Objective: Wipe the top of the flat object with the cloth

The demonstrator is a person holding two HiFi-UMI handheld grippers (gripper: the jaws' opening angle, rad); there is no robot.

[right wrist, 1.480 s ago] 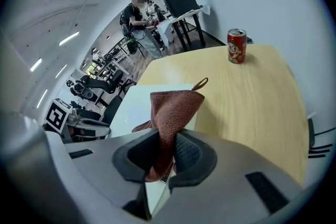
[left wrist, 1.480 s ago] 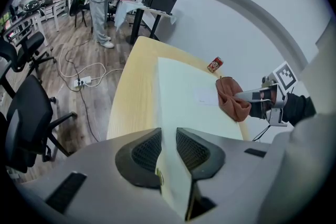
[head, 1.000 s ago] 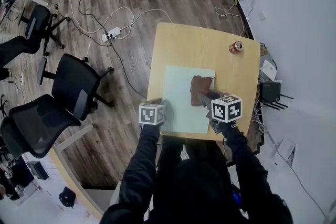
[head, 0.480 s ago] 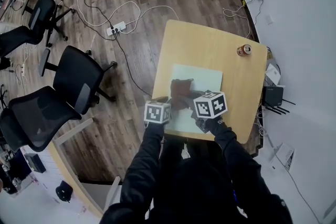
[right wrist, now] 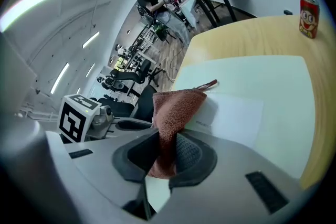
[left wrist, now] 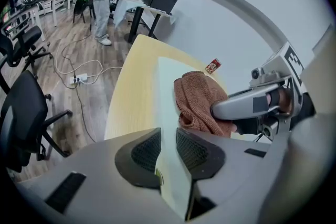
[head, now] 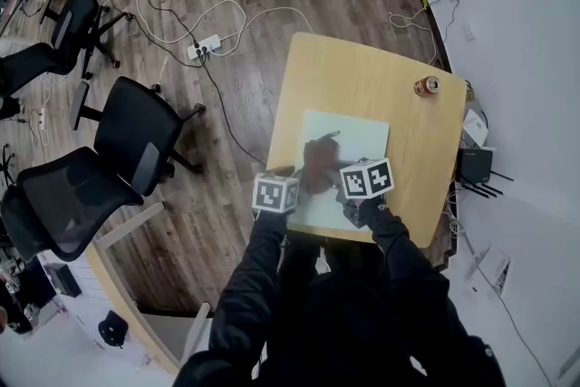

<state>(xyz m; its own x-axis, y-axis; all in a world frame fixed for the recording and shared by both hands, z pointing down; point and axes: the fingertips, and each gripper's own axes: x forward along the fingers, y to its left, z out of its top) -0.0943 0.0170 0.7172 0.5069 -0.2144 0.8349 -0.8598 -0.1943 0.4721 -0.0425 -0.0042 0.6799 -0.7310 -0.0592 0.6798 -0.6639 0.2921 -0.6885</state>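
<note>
Right gripper [right wrist: 165, 150] presses cloth [right wrist: 176, 107] onto flat object [right wrist: 252, 81].

Light: we log bright, even indoor light from long white ceiling strip lamps [right wrist: 31, 5]. Shadows: soft, one beside the rust-brown terry cloth [right wrist: 176, 107] on the pale green flat sheet [right wrist: 252, 81]. Gripper views: heavy fisheye bending, black corners.

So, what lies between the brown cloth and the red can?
From the cloth to the can, only bare sheet, then bare tabletop; the right gripper view shows it.

Rust-brown cloth [head: 317, 164], bunched up — resting on pale green flat sheet [head: 358, 133]
</note>
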